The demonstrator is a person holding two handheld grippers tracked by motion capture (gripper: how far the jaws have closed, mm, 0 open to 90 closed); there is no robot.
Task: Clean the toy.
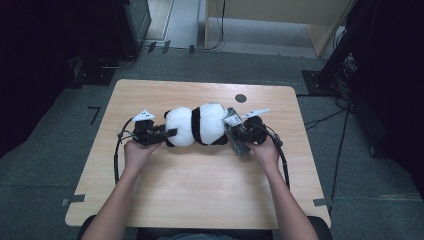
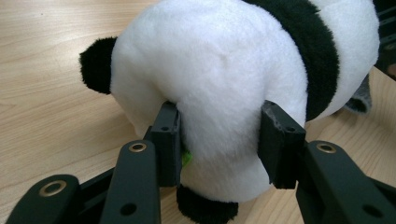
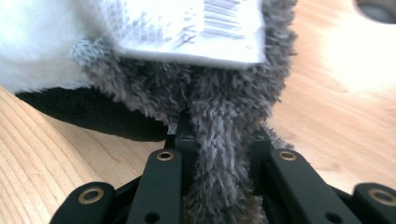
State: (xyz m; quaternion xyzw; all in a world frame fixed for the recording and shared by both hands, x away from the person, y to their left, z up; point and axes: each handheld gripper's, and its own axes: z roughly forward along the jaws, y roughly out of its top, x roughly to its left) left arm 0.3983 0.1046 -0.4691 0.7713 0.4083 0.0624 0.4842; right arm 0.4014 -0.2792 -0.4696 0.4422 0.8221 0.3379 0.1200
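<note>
With the plush panda [image 1: 195, 126] lying across the middle of the counter [image 1: 200, 190], keep the left gripper [image 1: 167, 133] fingers [image 2: 169, 140] clamped on its white body and the right gripper [image 1: 236, 134] fingers [image 3: 184, 140] pinched narrow on the grey furry piece [image 3: 224, 135], pulling level and apart without twisting.

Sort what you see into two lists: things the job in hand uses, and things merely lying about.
In use: panda plush; grey furry piece with white tag; left tool; right tool.

Lying about: round table hole; floor cables; dark stands.
</note>
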